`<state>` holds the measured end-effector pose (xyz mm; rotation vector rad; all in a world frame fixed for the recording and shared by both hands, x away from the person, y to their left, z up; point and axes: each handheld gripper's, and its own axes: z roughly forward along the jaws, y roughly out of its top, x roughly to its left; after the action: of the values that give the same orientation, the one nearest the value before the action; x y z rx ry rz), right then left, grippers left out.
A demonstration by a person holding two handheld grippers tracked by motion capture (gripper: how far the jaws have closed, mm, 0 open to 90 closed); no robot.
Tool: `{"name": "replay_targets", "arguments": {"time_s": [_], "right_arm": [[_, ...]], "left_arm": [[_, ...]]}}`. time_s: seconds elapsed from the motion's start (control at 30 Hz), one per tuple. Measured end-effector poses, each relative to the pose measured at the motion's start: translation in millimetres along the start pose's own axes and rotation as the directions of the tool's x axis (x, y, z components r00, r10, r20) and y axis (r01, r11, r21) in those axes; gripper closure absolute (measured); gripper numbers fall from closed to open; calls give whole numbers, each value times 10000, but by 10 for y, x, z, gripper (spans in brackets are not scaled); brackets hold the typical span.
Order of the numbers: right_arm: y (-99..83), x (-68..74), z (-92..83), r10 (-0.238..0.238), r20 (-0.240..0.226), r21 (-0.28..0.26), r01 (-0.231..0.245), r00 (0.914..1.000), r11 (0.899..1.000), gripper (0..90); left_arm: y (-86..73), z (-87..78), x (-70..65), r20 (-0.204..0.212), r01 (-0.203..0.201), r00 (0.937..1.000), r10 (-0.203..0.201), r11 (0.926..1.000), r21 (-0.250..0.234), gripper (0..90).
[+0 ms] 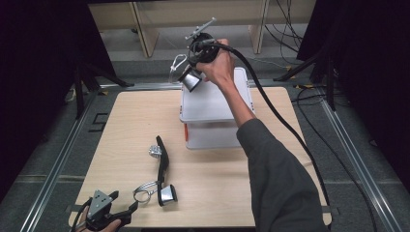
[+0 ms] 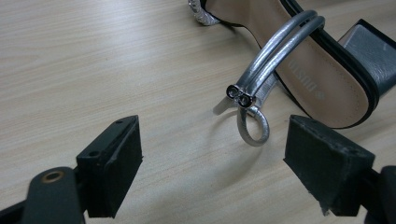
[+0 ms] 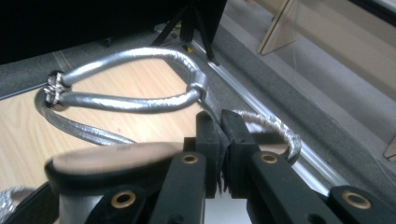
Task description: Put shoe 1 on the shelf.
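Basically right gripper [image 1: 192, 67] is clamped on the thin strap of the sandal [image 1: 189, 79] dangling above the white box [image 1: 212, 104], left gripper [image 2: 212, 163] gapes empty near the second sandal [image 1: 163, 169]: light, floppy straps, heel-heavy, so pinch straps.

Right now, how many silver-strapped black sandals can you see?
2. One black block-heeled sandal with silver straps lies on the wooden table; the other sandal is held up by the right gripper above the white plastic box.

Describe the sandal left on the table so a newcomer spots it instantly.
On the wooden table, look at the near left, ahead of the open left gripper. The sandal on the table lies flat, black-edged with silver straps and block heel; its twin hangs over the white box.
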<state>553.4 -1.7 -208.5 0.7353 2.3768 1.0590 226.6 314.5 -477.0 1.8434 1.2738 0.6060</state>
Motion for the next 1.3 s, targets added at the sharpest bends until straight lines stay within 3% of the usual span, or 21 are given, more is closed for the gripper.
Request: {"name": "replay_targets", "arguments": {"time_s": [0.13, 0.2, 0.27, 0.47, 0.5, 0.67, 0.7, 0.77, 0.8, 0.9, 1.0, 1.03, 1.1, 1.13, 1.2, 1.3], "right_arm": [[-167, -2, -55, -113, -137, 320, 118, 9998, 9994, 861], [-251, -27, -67, -353, -110, 429, 357, 9993, 9984, 863], [-338, -56, -82, -179, -112, 589, 185, 9998, 9981, 863], [-554, -99, -92, 235, -392, 783, -204, 9990, 9967, 861], [-581, -119, -77, 5, -401, 725, 24, 9992, 9974, 859], [-682, -122, -41, 152, -629, 729, -106, 9979, 9973, 853], [-693, -103, -41, 399, -698, 815, -342, 9968, 9961, 852], [-700, -94, -30, 40, -671, 780, 12, 9977, 9970, 850], [-702, -89, -27, 58, -686, 798, -3, 9976, 9968, 847], [-705, -84, -18, 14, -621, 854, 39, 9981, 9963, 832], [-718, -61, -49, -42, -222, 932, 62, 9997, 9956, 689], [-723, -45, -73, 190, -117, 1068, -177, 9998, 9941, 631], [-741, -21, -139, 625, -189, 1064, -601, 9979, 9925, 509], [-755, -29, -183, 628, -303, 811, -602, 9976, 9949, 468], [-788, 16, -321, 1201, -371, 645, -1175, 9921, 9910, 404], [-872, 99, -544, 1402, -320, 263, -1394, 9896, 9899, 361]], "left_arm": [[1, 5, -10, 20, 67, 10000, -67, 9999, -122, 185], [3, -4, 12, -132, -215, 9997, 217, 9997, 145, 185], [0, 10, -15, 47, 141, 9999, -140, 9998, -110, 185], [2, 7, -9, 2, 2, 10000, -2, 10000, 6, 185], [3, 9, -15, -3, 18, 10000, -18, 10000, -44, 185], [2, 11, -17, -13, 34, 10000, -34, 10000, -40, 185], [2, 8, -12, -13, -34, 10000, 34, 10000, 7, 185], [4, -3, -1, -18, -190, 9998, 190, 9997, 172, 185], [2, 11, -18, -17, 37, 10000, -37, 10000, -47, 185], [2, 9, -14, -9, 31, 10000, -31, 10000, -48, 185], [3, 7, -11, -13, -8, 10000, 8, 10000, -18, 185], [2, 9, -13, 3, 30, 10000, -30, 10000, -47, 185], [-1, 8, -5, -26, 42, 10000, -42, 10000, 17, 185], [0, 6, 0, -49, -9, 10000, 9, 10000, 61, 185], [1, 4, 4, -89, -68, 9999, 69, 9999, 93, 185], [4, 12, -9, -10, 143, 9999, -143, 9999, -95, 185]]}}
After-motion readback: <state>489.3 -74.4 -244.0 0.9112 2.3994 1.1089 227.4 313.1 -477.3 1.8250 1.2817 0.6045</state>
